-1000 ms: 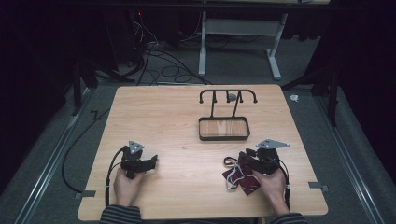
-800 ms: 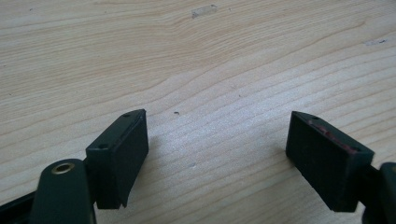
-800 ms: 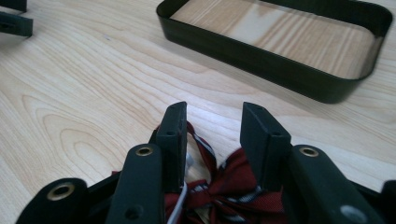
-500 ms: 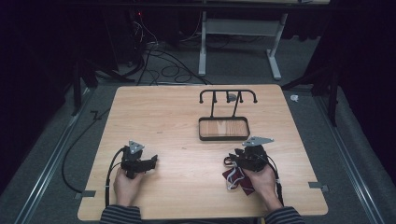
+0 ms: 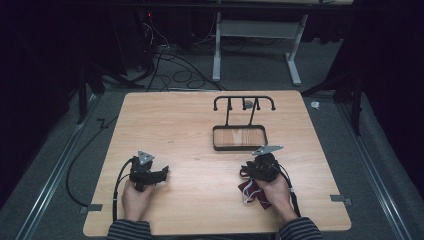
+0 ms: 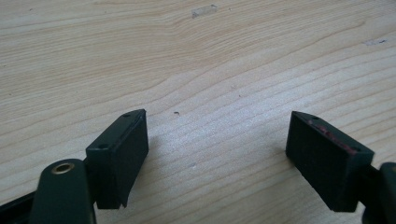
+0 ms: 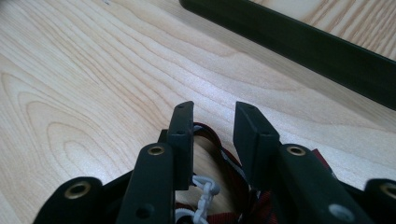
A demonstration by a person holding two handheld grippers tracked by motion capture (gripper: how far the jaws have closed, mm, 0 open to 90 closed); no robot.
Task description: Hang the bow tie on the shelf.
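Note:
A dark red cloth item [image 5: 254, 194] with a black cord and a white plastic chain [image 7: 204, 189] lies on the wooden table [image 5: 190, 125], partly under the person's right hand. My right gripper [image 5: 249, 170] hovers over its far end. Its jaws stand only a narrow gap apart, astride the cord [image 7: 212, 135], with bare wood showing between the tips [image 7: 212, 109]. At the front left of the table my left gripper [image 5: 161, 173] rests in the other hand. In the left gripper view it [image 6: 217, 116] is wide open over bare wood, with nothing between the jaws.
A black wire tray [image 5: 239, 148] with a hooked bar [image 5: 244, 101] behind it stands just beyond the right gripper; its rim [image 7: 303, 44] crosses the top of the right gripper view. Cables trail from both grippers toward the front edge.
My right gripper has moved left and slightly forward over the red item, which has stayed in place. The left gripper has not moved.

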